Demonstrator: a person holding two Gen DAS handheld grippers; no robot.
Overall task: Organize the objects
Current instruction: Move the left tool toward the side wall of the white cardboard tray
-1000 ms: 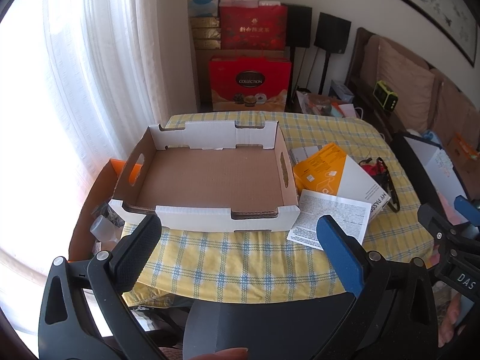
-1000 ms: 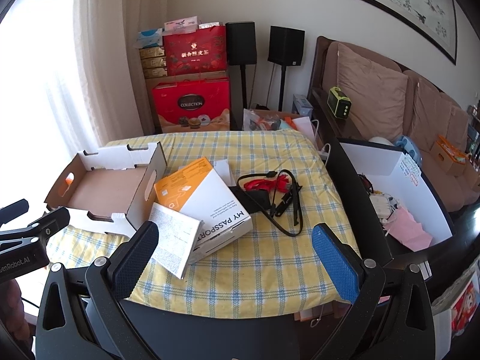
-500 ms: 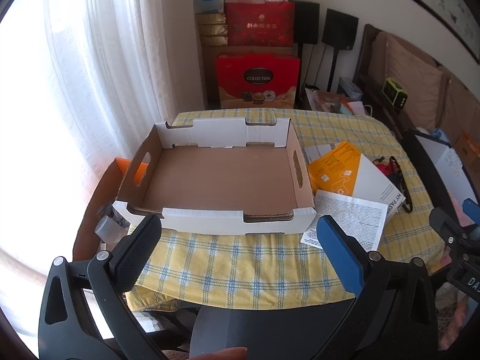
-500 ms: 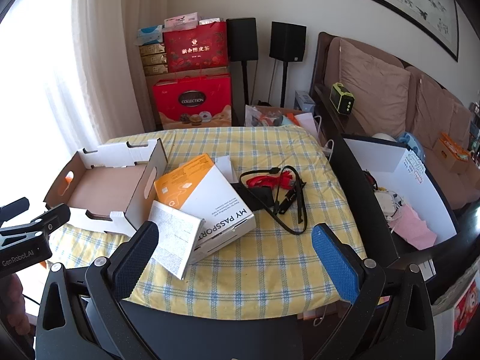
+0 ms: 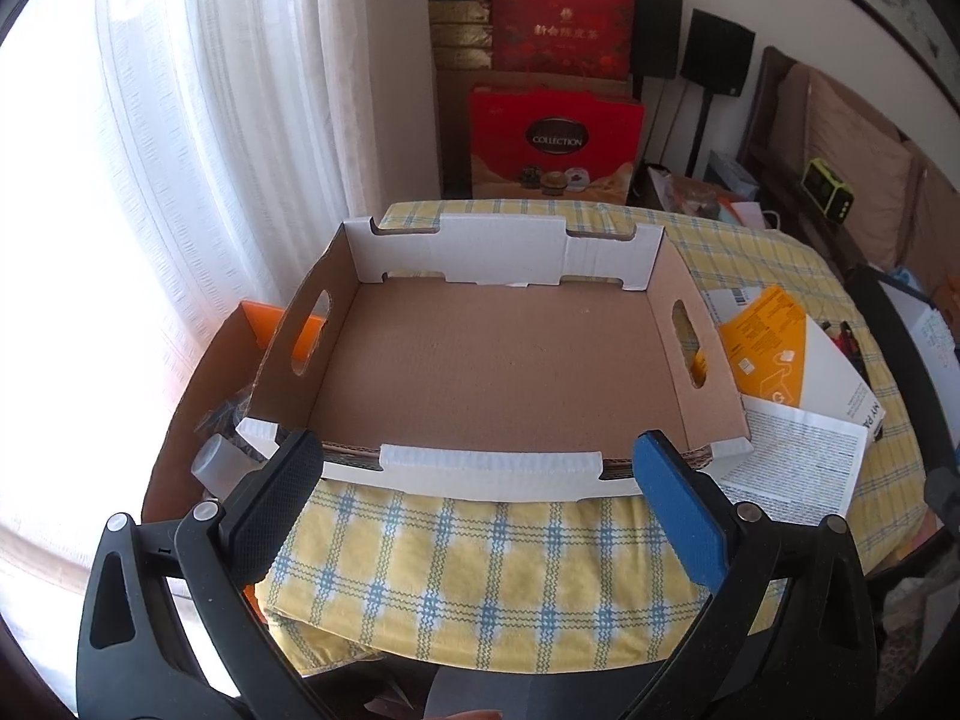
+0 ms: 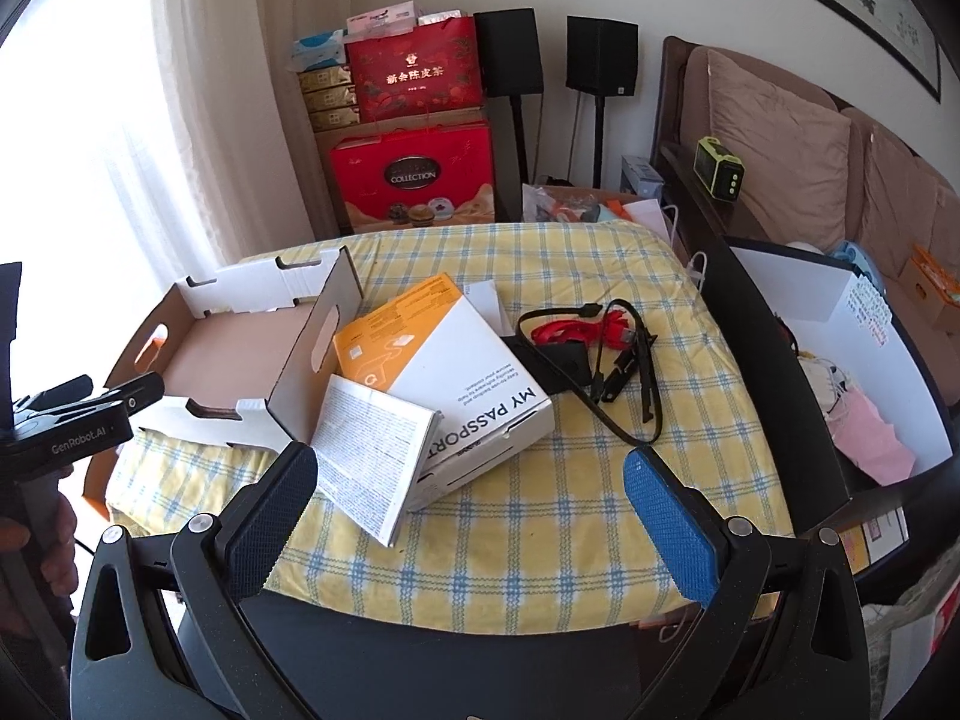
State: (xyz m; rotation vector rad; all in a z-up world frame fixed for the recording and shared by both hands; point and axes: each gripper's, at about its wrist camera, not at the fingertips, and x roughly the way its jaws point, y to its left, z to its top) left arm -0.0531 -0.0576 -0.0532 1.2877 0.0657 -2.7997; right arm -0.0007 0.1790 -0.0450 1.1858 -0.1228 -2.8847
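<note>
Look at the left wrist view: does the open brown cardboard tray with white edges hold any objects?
No: the open brown cardboard tray shows only its bare corrugated floor, with nothing lying inside.

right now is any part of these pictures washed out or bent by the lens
Left wrist view: the window behind the curtain is blown out to white on the left, while the cardboard tray is evenly lit and sharp. Right wrist view: the same glare whitens the left edge, and the fisheye bows the picture frame and sofa.
</note>
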